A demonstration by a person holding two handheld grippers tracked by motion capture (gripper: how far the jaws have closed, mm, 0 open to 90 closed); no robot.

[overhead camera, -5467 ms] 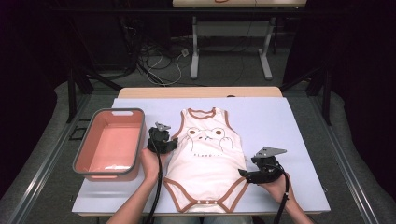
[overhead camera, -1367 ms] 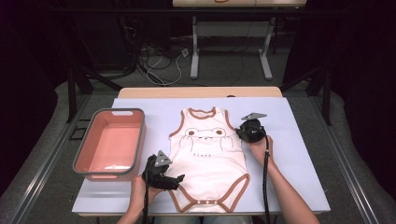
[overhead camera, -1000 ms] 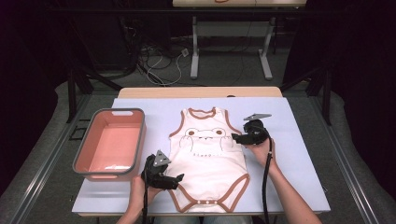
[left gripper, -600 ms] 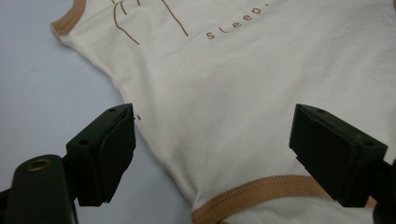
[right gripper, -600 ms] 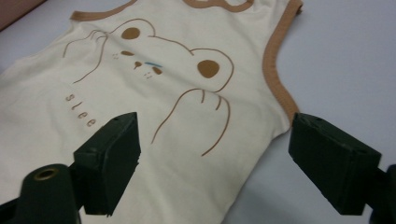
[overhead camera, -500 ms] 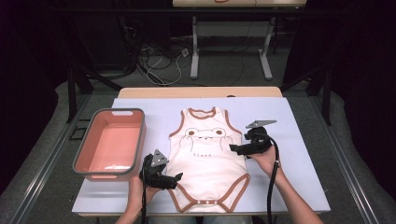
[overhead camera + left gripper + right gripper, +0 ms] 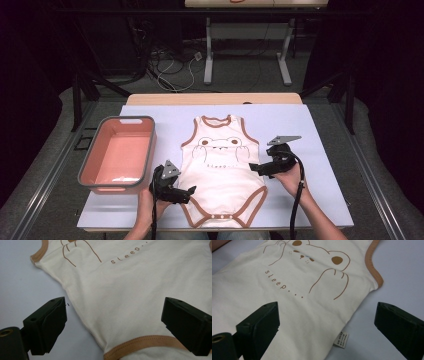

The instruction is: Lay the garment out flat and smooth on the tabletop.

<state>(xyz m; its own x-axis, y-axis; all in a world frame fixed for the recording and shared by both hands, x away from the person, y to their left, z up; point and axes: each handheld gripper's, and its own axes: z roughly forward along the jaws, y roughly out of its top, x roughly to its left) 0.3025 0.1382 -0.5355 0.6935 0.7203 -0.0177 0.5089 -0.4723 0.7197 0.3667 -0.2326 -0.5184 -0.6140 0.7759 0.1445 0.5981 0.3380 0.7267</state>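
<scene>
A cream baby bodysuit [image 7: 220, 170] with brown trim, a bear print and the word "sleep" lies flat, neck away from me, on the pale lilac table mat [image 7: 310, 130]. My left gripper [image 7: 190, 192] rests at its lower left edge by the leg opening. In the left gripper view [image 7: 113, 315] the jaws stand wide apart over that edge without pressing it. My right gripper [image 7: 253, 167] sits at the bodysuit's right side seam, jaws wide over the cloth [image 7: 327, 317] beside a small care label [image 7: 342, 340]. Both pairs of jaws have just been opening.
A salmon-pink tub with a grey rim [image 7: 152, 150] stands at the left of the mat, nothing in it. The table's wooden far edge [image 7: 215, 98] runs behind the mat. Beyond it are table legs and cables on a dark floor.
My right gripper moved from the bodysuit's right shoulder toward me along its right edge and turned inward. The left gripper stayed at the lower left edge. The bodysuit lies as before.
</scene>
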